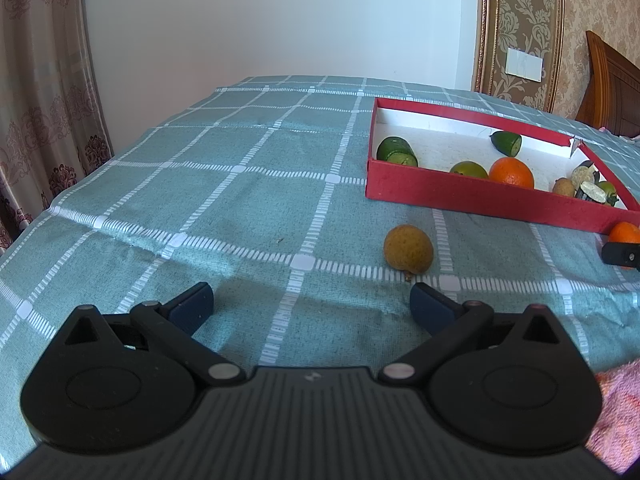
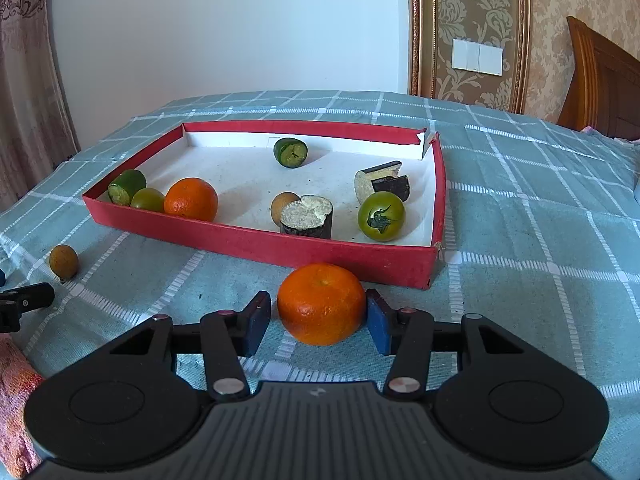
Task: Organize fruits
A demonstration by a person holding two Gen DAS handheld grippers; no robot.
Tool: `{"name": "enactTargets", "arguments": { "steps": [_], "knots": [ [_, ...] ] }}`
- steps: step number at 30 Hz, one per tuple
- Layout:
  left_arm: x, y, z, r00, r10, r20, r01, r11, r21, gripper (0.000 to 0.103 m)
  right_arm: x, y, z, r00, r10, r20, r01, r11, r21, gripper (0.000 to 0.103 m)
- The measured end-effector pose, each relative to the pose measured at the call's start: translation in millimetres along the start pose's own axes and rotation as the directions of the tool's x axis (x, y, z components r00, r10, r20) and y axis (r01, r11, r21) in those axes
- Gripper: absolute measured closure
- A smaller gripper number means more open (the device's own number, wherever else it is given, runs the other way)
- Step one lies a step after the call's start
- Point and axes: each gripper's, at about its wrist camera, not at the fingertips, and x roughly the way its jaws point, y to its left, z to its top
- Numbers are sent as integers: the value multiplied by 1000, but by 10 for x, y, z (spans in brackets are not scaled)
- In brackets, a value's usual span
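Orange tangerine (image 2: 321, 304) sits between right claw (image 2: 320, 322) pads, gap at left.

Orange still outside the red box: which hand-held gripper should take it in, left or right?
Right. The right hand-held gripper already brackets the orange beside the red box. The left hand-held gripper stands open and empty.

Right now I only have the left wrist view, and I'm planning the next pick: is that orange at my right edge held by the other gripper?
Observer: The orange rests on the tablecloth between the right gripper's fingers; a gap shows beside one finger.
Operator: Inside the red box?
Observer: No, just outside its near wall.
Operator: Anything behind the eggplant pieces?
Observer: A whole green tomato, stem end showing.
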Motion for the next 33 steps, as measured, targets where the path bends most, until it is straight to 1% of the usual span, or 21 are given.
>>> {"name": "enactTargets", "arguments": {
  "steps": [4,9,14,21,25,33],
  "knots": [
    [1,1,0,1000,0,0,0,1000,-1,0,-24,-11,3,1000,2,13,-2,1000,4,55],
    [0,-1,0,1000,0,0,0,1000,0,0,-75,-1,64,999,4,38,-4,1000,2,56],
    [-1,-3,0,1000,0,0,0,1000,0,0,-126,41,241,996,-6,84,7,1000,-14,56],
    [-2,1,0,1000,-1,-1,1,1000,-1,0,-62,87,511,991,-36,126,39,999,-29,56],
    [-4,4,2,1000,0,-1,0,1000,-2,0,65,75,662,991,-53,125,57,998,-25,56],
    [-5,15,4,1000,-5,-1,5,1000,-6,0,287,23,859,993,-48,107,48,999,-3,56]
  ]
}}
